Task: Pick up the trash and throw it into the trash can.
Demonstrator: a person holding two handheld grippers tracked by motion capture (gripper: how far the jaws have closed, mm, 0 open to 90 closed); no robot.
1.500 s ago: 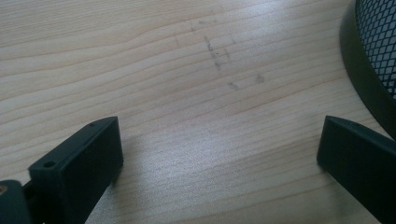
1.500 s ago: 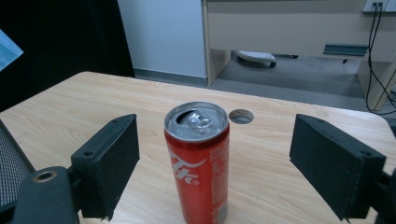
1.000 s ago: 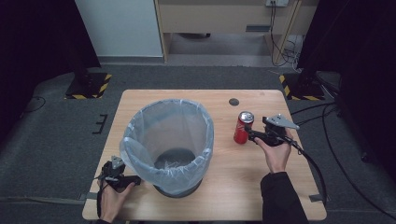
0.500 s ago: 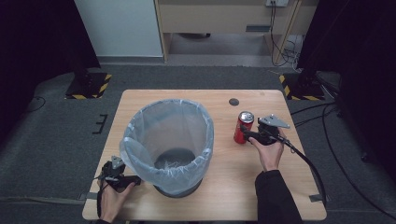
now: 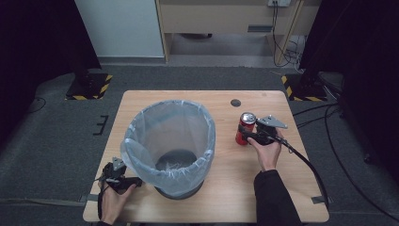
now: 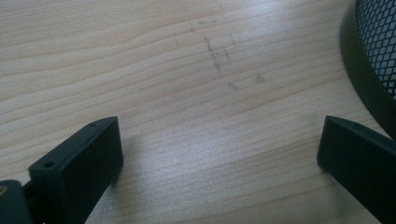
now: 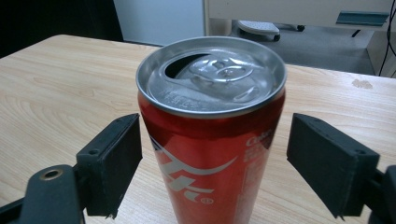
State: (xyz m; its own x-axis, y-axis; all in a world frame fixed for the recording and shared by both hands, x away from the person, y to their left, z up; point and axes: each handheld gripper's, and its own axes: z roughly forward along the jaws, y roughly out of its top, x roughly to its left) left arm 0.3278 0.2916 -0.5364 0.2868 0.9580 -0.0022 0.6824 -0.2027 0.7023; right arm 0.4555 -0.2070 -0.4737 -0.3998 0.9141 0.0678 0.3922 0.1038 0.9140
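Note:
A red drink can (image 5: 245,129) stands upright on the wooden table (image 5: 226,188), to the right of the bin. In the right gripper view the opened can (image 7: 210,140) sits between the jaws of my right gripper (image 7: 215,154), with narrow gaps on both sides. Those jaws have just been closing, and the pads do not press on the can. From above, my right gripper (image 5: 247,135) reaches the can from the right, held level. My left gripper (image 5: 136,181) rests open on the table at the near left. Bare wood lies between the jaws of my left gripper (image 6: 219,149).
A black mesh bin (image 5: 141,122) lined with a clear plastic bag stands mid-table, and its base (image 6: 364,79) is just right of my left gripper. A small dark round hole (image 5: 235,102) sits behind the can. The right gripper's cable (image 5: 306,162) trails toward the table's right edge.
My right gripper has moved left and slightly down, so its jaws now flank the can. The left gripper has stayed put.

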